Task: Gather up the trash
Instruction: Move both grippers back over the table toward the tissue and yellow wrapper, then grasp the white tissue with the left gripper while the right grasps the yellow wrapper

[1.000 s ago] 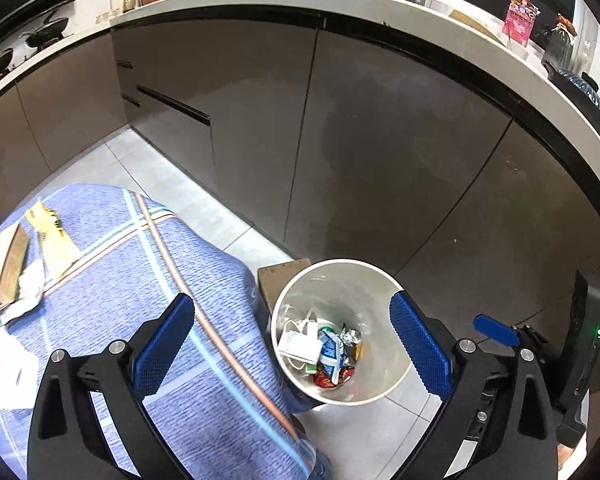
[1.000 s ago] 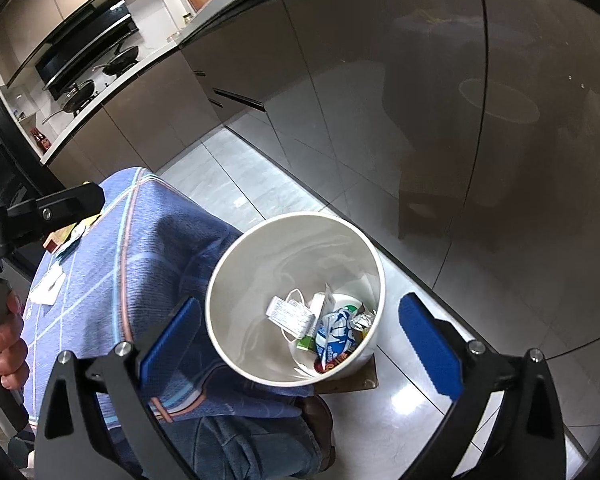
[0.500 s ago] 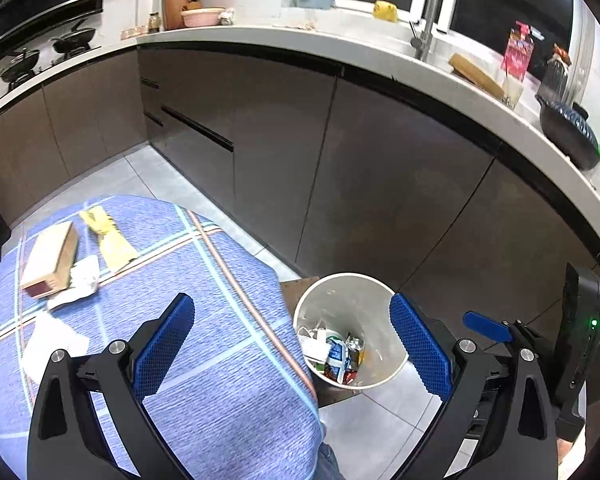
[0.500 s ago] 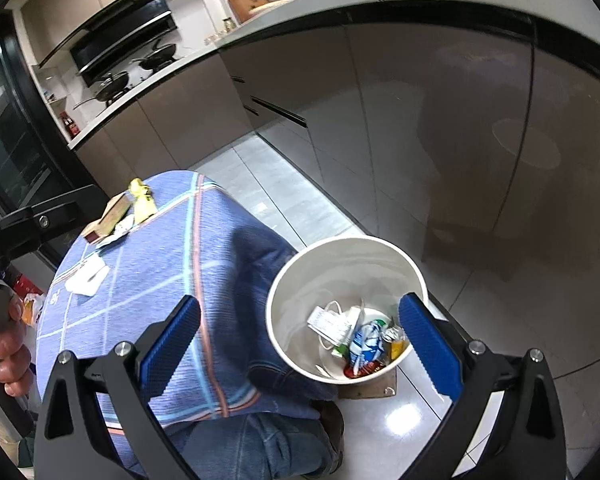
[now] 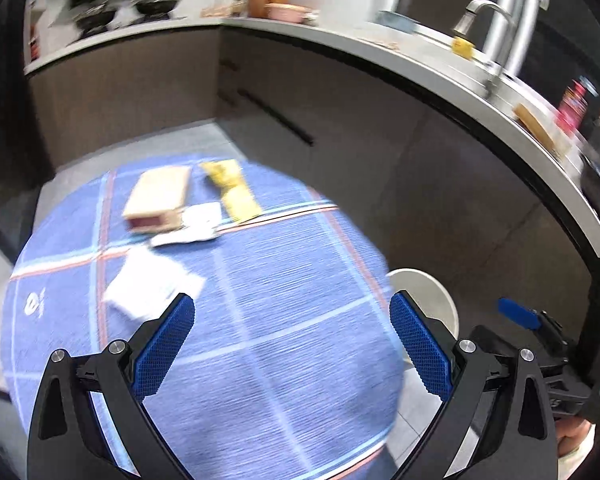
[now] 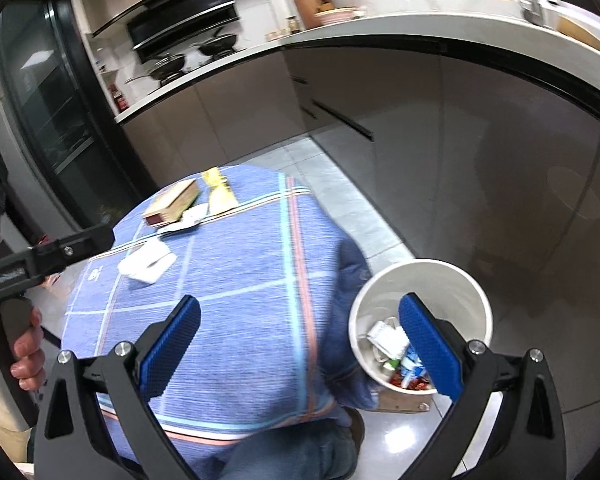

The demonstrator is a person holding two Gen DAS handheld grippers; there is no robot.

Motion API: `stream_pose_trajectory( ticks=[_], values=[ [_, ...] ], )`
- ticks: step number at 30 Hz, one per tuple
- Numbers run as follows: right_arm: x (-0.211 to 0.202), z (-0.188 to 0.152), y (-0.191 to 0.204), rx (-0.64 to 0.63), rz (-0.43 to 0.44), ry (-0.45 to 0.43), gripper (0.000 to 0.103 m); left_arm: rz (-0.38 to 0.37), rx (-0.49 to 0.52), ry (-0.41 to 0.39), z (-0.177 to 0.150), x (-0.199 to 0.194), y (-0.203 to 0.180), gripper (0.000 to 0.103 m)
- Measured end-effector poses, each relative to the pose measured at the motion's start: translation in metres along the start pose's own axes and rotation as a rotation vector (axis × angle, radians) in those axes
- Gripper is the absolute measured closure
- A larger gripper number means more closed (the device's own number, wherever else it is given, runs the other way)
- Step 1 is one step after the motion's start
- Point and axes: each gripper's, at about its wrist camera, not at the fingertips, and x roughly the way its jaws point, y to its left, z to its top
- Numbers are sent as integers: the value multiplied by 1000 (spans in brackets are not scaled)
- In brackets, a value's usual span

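Grippers both spread wide and empty: left gripper (image 5: pixel 290 344) over the blue cloth (image 5: pixel 260 320), right gripper (image 6: pixel 300 344) beside the white bin (image 6: pixel 456 280). Box (image 5: pixel 158 196), yellow wrapper (image 5: pixel 232 190) and white papers (image 5: pixel 148 284) lie on the cloth, trash already in the bin.

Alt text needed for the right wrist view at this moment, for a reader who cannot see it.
Open, empty right tongs with blue pads hover over a round table in a blue plaid tablecloth, beside a white round bin holding wrappers on the floor. A tan cardboard box, a yellow wrapper and white paper scraps lie on the cloth's far side.
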Motion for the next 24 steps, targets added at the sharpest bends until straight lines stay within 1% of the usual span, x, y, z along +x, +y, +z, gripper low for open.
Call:
stream_pose_trajectory(
  ticks=[6, 9, 13, 14, 15, 16, 18, 20, 22, 24],
  values=[
    [12, 4, 40, -52, 62, 26, 3, 74, -142, 14, -18, -11, 69, 9],
    [22, 6, 61, -71, 92, 35, 3, 103, -185, 15, -26, -16, 94, 9],
    [39, 12, 80, -75, 130, 66, 3, 115, -217, 25, -32, -14, 118, 10],
    [43, 14, 84, -76, 142, 73, 3, 112, -222, 28, -34, -13, 122, 11],
    [46, 15, 87, -76, 146, 76, 3, 103, -226, 34, -35, -11, 126, 15],
    [51, 18, 92, -80, 149, 83, 3, 94, -228, 41, -35, -8, 130, 18],
    [59, 22, 99, -89, 150, 96, 4, 59, -231, 64, -34, 2, 138, 25],
    [66, 26, 104, -95, 154, 104, 4, 24, -240, 96, -33, 13, 143, 28],
    [74, 30, 110, -106, 155, 110, 7, 1, -251, 119, -30, 26, 146, 30],
    [81, 35, 114, -116, 151, 117, 10, -6, -255, 135, -27, 37, 147, 35]
  ],
)
